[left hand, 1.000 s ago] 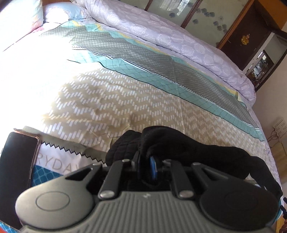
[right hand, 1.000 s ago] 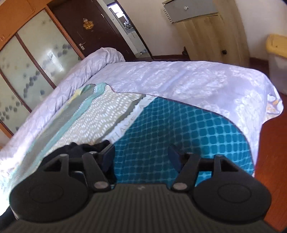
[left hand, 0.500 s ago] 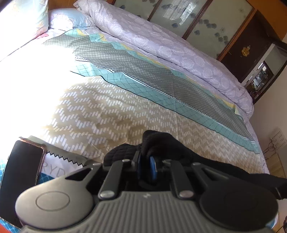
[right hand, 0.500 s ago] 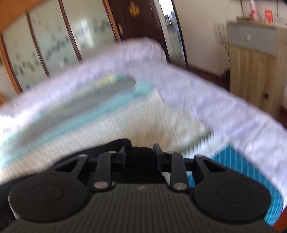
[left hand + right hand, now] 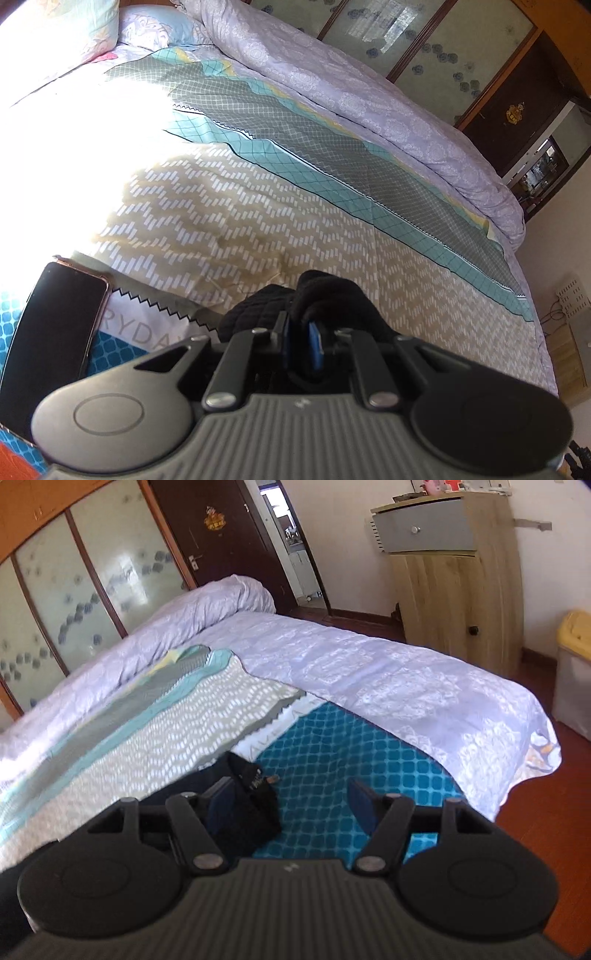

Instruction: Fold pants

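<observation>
Between my left gripper (image 5: 301,338) jaws, pinched nearly shut, sits a bunched fold of the black pants (image 5: 325,295). My right gripper (image 5: 291,805) has just been opening and grips nothing; a free end of the pants lies by its left pad. From there the garment runs leftward across the patterned bedspread (image 5: 229,221), so the right hand is nearer that end.

The pants (image 5: 325,295) are black. The sheet (image 5: 229,221) has beige bands with white dashes, grey and teal checks. The quilt (image 5: 388,679) is pale lilac with white flowers. The phone (image 5: 55,332) is black.
</observation>
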Motion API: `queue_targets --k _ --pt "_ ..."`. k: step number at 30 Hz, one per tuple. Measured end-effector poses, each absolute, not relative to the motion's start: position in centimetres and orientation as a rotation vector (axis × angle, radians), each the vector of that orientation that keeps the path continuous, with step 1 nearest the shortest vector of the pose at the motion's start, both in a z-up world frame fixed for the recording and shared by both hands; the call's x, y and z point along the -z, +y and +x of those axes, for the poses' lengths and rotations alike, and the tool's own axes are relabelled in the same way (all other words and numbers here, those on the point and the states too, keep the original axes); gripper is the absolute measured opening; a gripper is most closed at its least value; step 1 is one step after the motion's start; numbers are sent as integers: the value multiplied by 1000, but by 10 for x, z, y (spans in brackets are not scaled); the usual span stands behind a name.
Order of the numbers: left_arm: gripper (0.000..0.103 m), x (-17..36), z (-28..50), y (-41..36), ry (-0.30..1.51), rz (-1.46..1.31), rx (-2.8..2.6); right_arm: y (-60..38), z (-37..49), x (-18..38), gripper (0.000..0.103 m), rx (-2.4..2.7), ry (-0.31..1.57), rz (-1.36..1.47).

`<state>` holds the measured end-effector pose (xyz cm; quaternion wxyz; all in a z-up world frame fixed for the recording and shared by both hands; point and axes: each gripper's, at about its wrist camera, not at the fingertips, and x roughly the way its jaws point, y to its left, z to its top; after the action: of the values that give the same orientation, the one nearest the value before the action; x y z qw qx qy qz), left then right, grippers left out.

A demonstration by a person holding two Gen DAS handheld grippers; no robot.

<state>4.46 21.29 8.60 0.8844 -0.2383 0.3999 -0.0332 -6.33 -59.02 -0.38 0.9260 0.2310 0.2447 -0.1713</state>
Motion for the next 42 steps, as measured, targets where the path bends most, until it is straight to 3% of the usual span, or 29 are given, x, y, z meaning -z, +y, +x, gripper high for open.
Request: queue_targets --k 9,10,11,13,16,23,28,30,31,32,35,37,38,42 --pt "10 -88 50 209 830 -471 51 -537 66 33 69 268 741 202" --pt "10 -88 51 209 829 -469 49 -533 78 45 64 254 812 176" --pt "10 -89 53 209 826 -463 49 -525 84 49 53 264 833 111" --pt "10 -93 59 208 816 -441 48 -513 87 38 23 239 807 47" --pt "10 -103 78 209 783 -428 51 -518 93 -7 23 259 671 78" --pt "10 -116 152 204 706 -433 63 -533 179 -98 23 346 440 60" --pt "12 -93 233 200 715 -513 22 -534 283 -111 28 449 398 105" --pt "20 -69 263 184 763 -455 -38 -526 319 -91 42 490 441 121" --pt "20 -53 275 175 824 -411 -79 -521 333 -76 69 501 496 120" --pt "20 -38 282 168 883 -373 -99 -513 341 -59 74 505 543 112" --pt "24 -28 259 163 890 -343 -41 -482 325 -30 70 387 591 61" --pt "46 -38 229 170 860 -315 -21 -470 296 -22 69 307 612 27" --pt "51 -46 212 175 843 -303 -20 -468 276 -23 69 265 614 27" --pt "57 -70 144 196 844 -262 22 -471 176 -38 70 143 563 82"
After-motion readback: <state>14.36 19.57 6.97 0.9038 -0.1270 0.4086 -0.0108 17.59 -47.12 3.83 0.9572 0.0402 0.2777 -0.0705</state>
